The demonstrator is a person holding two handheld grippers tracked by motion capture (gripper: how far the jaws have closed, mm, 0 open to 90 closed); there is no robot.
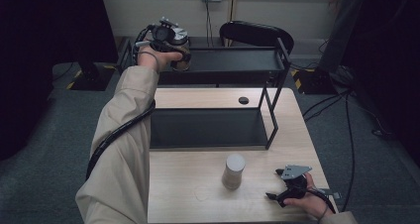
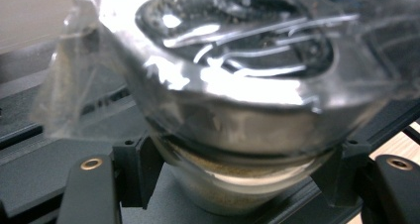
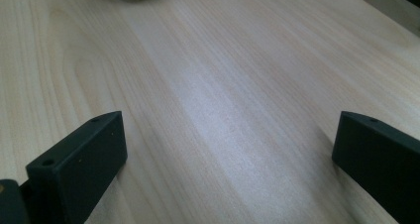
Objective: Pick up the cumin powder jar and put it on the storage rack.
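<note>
My left gripper is held out over the left end of the black rack's upper shelf. It is shut on a clear jar with pale grains at its bottom and crinkled plastic film over its shiny top. In the left gripper view both black jaws press the jar's sides just above the shelf. A grey cylinder stands upright on the wooden table. To its right my right gripper rests low at the table's front, open. In the right gripper view its jaws stand wide apart over bare wood.
The two-level black metal rack takes up the back half of the table, its lower shelf bare. A dark round hole sits in the tabletop behind it. A black chair stands beyond the rack, and cables lie on the floor at right.
</note>
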